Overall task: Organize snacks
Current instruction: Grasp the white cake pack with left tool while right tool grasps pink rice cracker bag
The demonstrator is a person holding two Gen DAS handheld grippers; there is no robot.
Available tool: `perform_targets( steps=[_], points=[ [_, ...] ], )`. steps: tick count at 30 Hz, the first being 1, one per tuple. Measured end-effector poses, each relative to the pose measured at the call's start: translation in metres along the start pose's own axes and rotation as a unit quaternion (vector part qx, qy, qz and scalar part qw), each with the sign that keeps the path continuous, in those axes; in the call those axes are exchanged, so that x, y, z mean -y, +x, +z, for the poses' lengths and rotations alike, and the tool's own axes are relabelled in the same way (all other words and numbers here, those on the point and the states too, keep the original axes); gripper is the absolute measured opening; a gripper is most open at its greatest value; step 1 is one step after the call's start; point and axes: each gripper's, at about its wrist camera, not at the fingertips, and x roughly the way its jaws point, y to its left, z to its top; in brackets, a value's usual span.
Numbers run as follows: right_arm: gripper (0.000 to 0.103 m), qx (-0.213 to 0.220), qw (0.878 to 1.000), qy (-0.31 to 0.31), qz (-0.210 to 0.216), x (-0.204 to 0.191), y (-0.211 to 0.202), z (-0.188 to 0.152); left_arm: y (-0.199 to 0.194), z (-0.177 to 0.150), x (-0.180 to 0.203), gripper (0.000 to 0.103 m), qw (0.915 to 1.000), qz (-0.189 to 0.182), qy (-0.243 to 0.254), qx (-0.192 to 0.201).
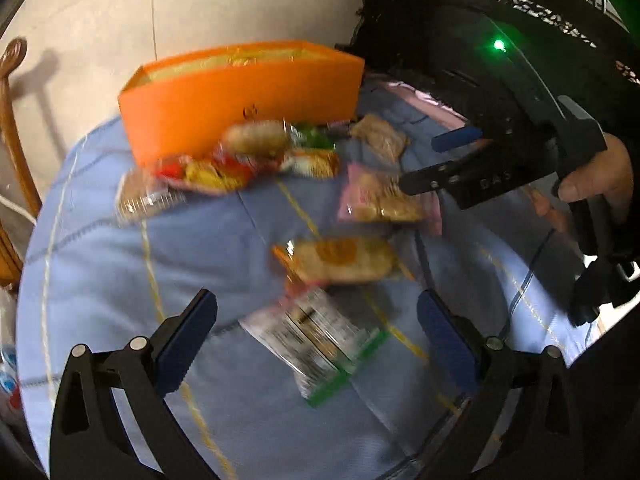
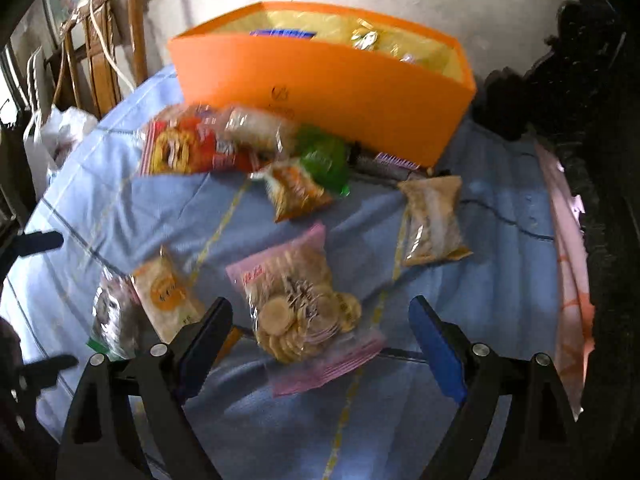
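Orange box [image 2: 320, 92] waiting behind the scattered snacks, we are lining up picks, both jaws wide and empty: right gripper [image 2: 320, 344] over the pink biscuit bag [image 2: 304, 304], left gripper [image 1: 316, 340] over the green-edged packet [image 1: 320, 344], closing next.

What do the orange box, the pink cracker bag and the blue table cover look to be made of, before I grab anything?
Orange box: looks like matte card or thin board; flat, unglossy wall with a small printed mark, yellowish inside.
Pink cracker bag: thin glossy plastic film; clear window shows the round crackers, with glints and wrinkles.
Blue table cover: seems woven cloth; soft folds and stitched lines.
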Motion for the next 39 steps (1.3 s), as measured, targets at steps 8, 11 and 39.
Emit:
perform_targets(
  steps=[8,11,39],
  points=[
    [0.090,0.010,0.999,-0.025,-0.020,-0.009,0.021,-0.004,0.044,-0.019,-0.004,0.094,0.9943,0.049,-0.085,-0.041],
    [0.090,0.005,0.998,-0.054,-0.020,-0.016,0.034,-0.004,0.046,-0.026,-0.001,0.077,0.9935,0.070,-0.083,-0.035],
    [0.043,-0.018,0.999,-0.015,0.037,-0.007,0.107,-0.020,0.015,-0.033,-0.019,0.043,0.9916,0.064,-0.111,-0.011]
  ],
)
